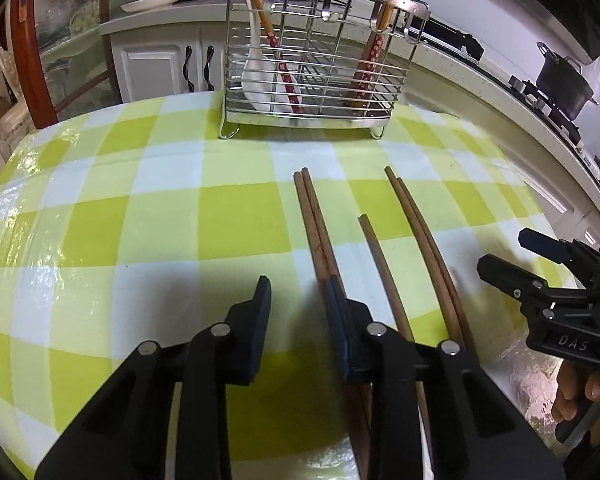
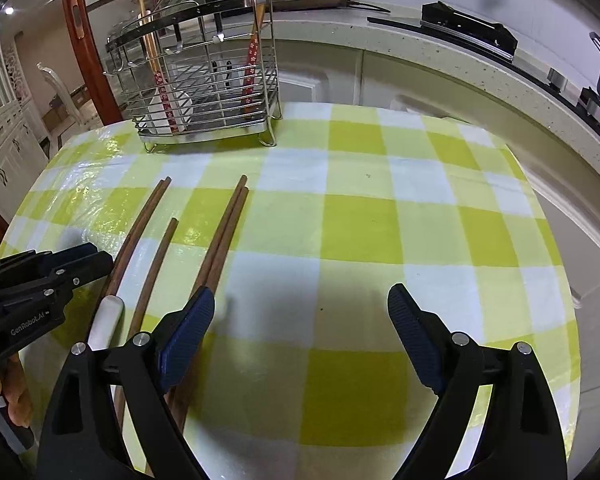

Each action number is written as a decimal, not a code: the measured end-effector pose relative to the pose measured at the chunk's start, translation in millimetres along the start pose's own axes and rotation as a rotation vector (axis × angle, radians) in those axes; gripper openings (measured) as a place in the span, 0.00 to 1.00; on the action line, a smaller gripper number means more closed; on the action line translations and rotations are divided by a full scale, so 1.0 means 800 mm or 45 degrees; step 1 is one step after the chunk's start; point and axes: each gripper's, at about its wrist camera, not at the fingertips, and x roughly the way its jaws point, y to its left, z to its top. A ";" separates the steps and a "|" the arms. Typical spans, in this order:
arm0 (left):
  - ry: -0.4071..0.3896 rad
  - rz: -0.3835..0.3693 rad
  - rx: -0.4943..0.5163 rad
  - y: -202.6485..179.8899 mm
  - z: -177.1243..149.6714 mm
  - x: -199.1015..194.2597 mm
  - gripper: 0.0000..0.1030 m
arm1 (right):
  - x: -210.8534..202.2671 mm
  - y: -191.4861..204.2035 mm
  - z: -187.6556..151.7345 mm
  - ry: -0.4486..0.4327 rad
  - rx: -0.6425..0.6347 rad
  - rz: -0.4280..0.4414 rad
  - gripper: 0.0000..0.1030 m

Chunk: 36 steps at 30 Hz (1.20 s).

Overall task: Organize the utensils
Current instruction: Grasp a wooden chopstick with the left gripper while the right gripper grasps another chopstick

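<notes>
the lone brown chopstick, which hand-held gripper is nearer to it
Left. The left hand-held gripper sits just left of the lone chopstick; the right hand-held gripper lies beyond the right-hand pair.

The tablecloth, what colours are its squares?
The tablecloth is checked in lime green, pale green and white squares. The right wrist view shows it best.

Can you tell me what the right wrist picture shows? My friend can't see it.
The right gripper hangs open over a green checked tablecloth. Five brown chopsticks lie at its left, a wire utensil rack stands behind, and the left gripper pokes in.
</notes>
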 end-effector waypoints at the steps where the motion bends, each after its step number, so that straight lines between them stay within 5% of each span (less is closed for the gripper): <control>1: 0.001 -0.002 0.000 0.000 0.001 0.001 0.27 | 0.000 -0.001 0.000 0.000 0.002 0.000 0.81; 10: 0.028 0.075 0.089 -0.017 0.009 0.011 0.27 | 0.004 -0.002 -0.001 0.004 -0.012 -0.019 0.81; 13: 0.039 0.141 0.141 -0.020 0.008 0.012 0.15 | 0.007 0.001 -0.003 0.011 -0.024 -0.024 0.81; 30: 0.036 0.207 0.066 0.054 -0.001 -0.013 0.10 | 0.036 0.030 0.005 0.065 -0.061 -0.048 0.81; 36: 0.041 0.222 0.058 0.065 0.000 -0.017 0.10 | 0.035 0.030 0.007 0.054 -0.081 -0.013 0.64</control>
